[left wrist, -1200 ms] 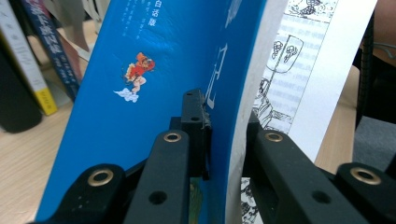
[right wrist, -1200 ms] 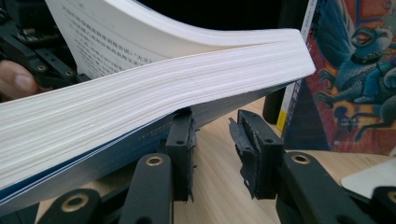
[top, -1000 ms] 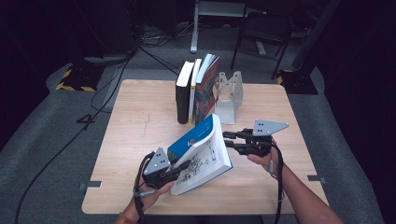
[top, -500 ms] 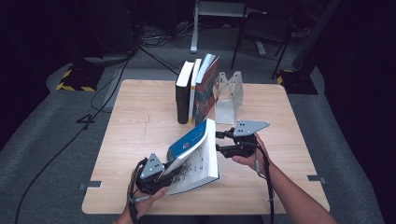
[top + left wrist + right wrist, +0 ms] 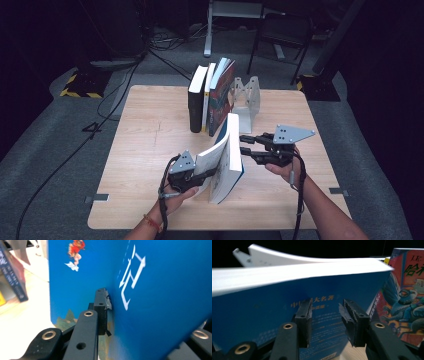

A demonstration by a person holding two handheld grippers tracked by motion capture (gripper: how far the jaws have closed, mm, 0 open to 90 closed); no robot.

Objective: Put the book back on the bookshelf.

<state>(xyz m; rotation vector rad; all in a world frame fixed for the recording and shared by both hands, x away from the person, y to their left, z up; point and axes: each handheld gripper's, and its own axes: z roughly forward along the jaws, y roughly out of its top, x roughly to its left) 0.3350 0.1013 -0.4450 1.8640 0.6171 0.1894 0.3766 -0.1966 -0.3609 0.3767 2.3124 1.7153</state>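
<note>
A thick blue book (image 5: 235,165) stands almost upright on its lower edge near the front of the table, with its white pages fanning toward the left. My left gripper (image 5: 206,176) is shut on the book's lower left part and has just closed tighter. In the left gripper view one pad (image 5: 101,312) presses flat on the blue cover (image 5: 162,290). My right gripper (image 5: 243,143) is on the book's right side, its tips at the back cover. Its jaws (image 5: 325,312) have just been closing; they stand apart with nothing between them, the book's back cover (image 5: 262,315) just beyond.
Three books (image 5: 210,97) stand upright in a row at the back of the wooden table (image 5: 145,150), against a grey metal bookend (image 5: 248,97). One colourful cover (image 5: 407,302) is just right of the blue book. Cables and a chair lie beyond the table.
The blue book has swung up from a low slant to nearly upright. My left gripper has moved right with it. The right gripper came in toward the book, then drew back a little.
</note>
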